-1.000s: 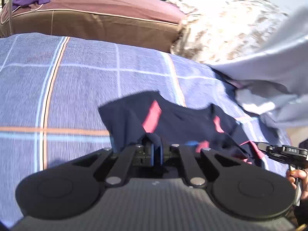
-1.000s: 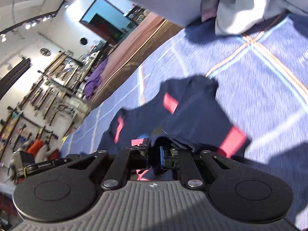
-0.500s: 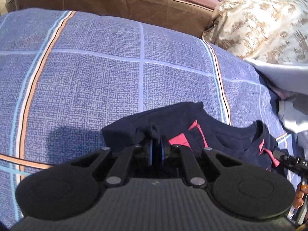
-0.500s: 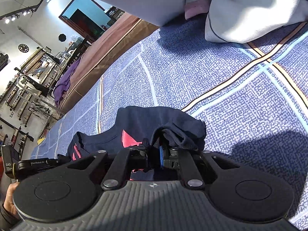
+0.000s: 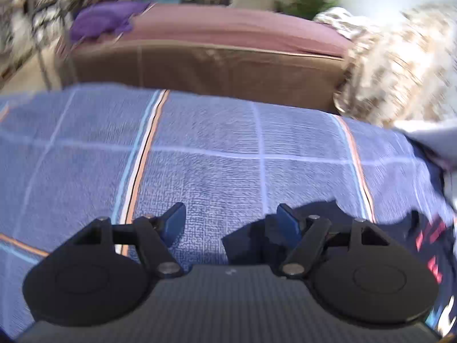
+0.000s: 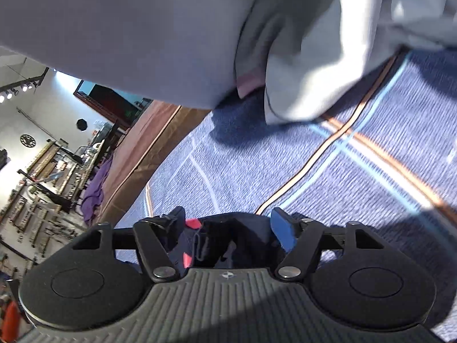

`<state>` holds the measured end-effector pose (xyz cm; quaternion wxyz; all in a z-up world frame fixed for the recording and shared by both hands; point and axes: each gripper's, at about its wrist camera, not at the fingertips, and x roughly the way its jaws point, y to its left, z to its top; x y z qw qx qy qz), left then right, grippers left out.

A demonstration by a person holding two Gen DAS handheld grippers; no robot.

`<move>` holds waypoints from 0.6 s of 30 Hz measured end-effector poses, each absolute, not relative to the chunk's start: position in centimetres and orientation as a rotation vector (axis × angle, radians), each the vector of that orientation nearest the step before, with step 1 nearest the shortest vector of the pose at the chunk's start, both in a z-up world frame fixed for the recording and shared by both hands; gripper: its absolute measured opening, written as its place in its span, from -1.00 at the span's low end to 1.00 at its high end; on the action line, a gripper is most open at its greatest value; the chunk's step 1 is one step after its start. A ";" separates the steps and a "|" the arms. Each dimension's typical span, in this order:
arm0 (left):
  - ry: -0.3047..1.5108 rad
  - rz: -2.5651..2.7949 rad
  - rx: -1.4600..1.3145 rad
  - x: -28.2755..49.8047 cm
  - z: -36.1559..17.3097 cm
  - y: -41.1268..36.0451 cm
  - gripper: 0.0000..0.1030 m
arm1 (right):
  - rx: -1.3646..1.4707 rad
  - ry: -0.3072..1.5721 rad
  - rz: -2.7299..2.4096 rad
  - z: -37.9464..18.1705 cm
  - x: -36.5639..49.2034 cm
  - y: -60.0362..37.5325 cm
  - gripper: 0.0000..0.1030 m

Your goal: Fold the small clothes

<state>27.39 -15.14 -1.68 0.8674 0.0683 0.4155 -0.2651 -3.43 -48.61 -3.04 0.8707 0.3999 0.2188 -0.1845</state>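
Two hand-held grippers hover low over a bed spread with a blue checked cover (image 5: 214, 154), each pointing forward and downward at the fabric. The left gripper (image 5: 230, 218) has its jaws opening, the blue pads standing apart over bare cover; nothing is pressed between them, though a corner of the dark navy garment (image 5: 400, 237) with red markings lies just beside and beneath its right-hand finger, spreading away toward the lower right edge of that view. The right gripper (image 6: 227, 224) also has its jaws opening, spread wide, with a bunched fold of the same navy garment (image 6: 228, 237) lying loose between the fingers; the pads do not appear to press on it. The garment rests on the bed cover close under both tools. Beyond the right gripper, a pale grey piece of fabric (image 6: 300, 65) lies heaped on the cover, with a sliver of pink cloth (image 6: 248, 81) showing at its edge. Past the bed stands a brown-and-maroon sofa (image 5: 222, 57) carrying a crumpled purple cloth (image 5: 105, 20), and a beige patterned throw (image 5: 400, 65) sits to the right. No containers are in view. The left view is blurred.
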 end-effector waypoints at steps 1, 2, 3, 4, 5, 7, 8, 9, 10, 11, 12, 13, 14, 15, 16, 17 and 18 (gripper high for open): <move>0.822 -0.592 0.210 25.7 -1.1 -15.5 0.32 | 0.763 0.462 -0.356 -2.3 -3.3 -47.8 0.75; 0.780 -0.635 0.276 23.9 -0.7 -16.1 0.28 | 0.654 0.469 -0.325 -1.5 -3.0 -46.6 0.59; 0.752 -0.685 0.333 22.1 -0.6 -16.6 0.24 | 0.542 0.491 -0.292 -0.8 -2.7 -45.2 0.51; 0.745 -0.746 0.390 20.3 -0.8 -17.3 0.21 | 0.456 0.526 -0.253 -0.6 -2.3 -43.9 0.36; 0.757 -0.804 0.442 18.8 -1.4 -18.1 0.11 | 0.377 0.576 -0.194 -0.7 -1.8 -42.5 0.21; 0.776 -0.860 0.545 16.4 -3.0 -20.0 -0.07 | 0.299 0.658 -0.094 -1.7 -0.9 -40.3 0.01; 0.765 -0.870 0.606 15.3 -3.8 -20.9 -0.15 | 0.259 0.702 -0.044 -2.4 -0.1 -39.0 -0.04; 0.738 -0.875 0.659 14.2 -4.6 -21.7 -0.20 | 0.223 0.737 -0.008 -3.2 0.5 -38.0 -0.05; 0.717 -0.869 0.688 13.7 -5.2 -22.5 -0.21 | 0.201 0.757 0.012 -3.8 0.9 -37.0 -0.05; 0.716 -0.862 0.692 13.6 -5.6 -23.3 -0.21 | 0.204 0.765 0.027 -4.2 1.3 -36.3 -0.04; 0.730 -0.857 0.681 13.6 -6.0 -24.0 -0.20 | 0.222 0.772 0.042 -4.7 1.7 -36.0 -0.04; 0.747 -0.848 0.669 13.9 -6.4 -24.9 -0.19 | 0.229 0.776 0.049 -4.9 2.2 -35.7 -0.03; 0.755 -0.834 0.668 14.1 -6.8 -25.6 -0.15 | 0.216 0.780 0.045 -5.2 2.8 -35.4 -0.03; 0.753 -0.816 0.675 14.3 -7.2 -26.0 -0.05 | 0.186 0.782 0.037 -5.3 3.5 -35.0 -0.02; 0.744 -0.797 0.680 14.5 -7.5 -26.5 -0.01 | 0.168 0.784 0.036 -5.6 4.3 -34.9 -0.01; 0.734 -0.780 0.685 14.8 -7.6 -27.0 0.11 | 0.158 0.787 0.032 -5.8 4.9 -34.8 -0.01; 0.720 -0.760 0.682 15.0 -7.7 -27.3 0.30 | 0.148 0.783 0.024 -5.9 5.4 -34.8 -0.04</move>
